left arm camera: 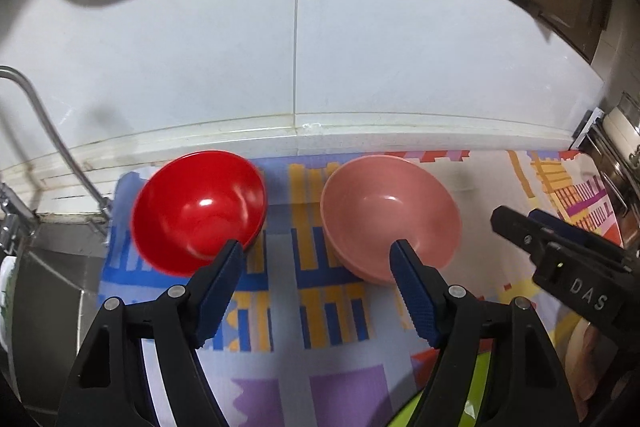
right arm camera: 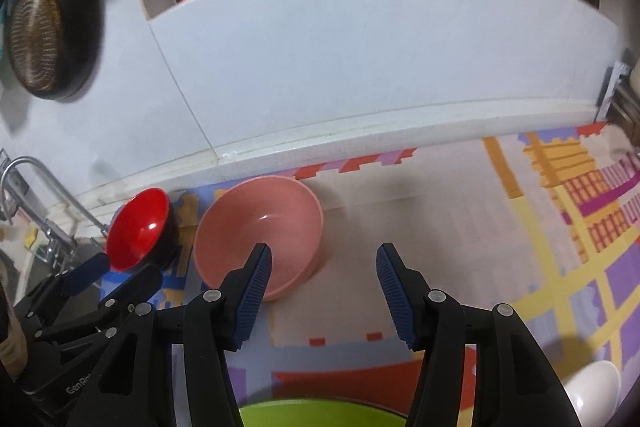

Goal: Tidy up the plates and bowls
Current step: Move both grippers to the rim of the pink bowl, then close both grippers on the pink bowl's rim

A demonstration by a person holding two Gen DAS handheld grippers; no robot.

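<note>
Tongs, left (left arm camera: 318,251) and right (right arm camera: 324,255), both spread wide, holding nothing, "DAS" and "GenRo" lettering on bodies.

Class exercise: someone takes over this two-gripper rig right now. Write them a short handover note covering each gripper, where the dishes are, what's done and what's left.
Left gripper: jaws open, empty, aimed between the two bowls.
Right gripper: jaws open, empty, just right of the pink bowl.
Red bowl and pink bowl sit upright side by side, apart, on the patterned mat near the wall.
A green dish and a white dish lie at the near edge.
Done: nothing stacked.
Left: gather bowls and plates.
</note>
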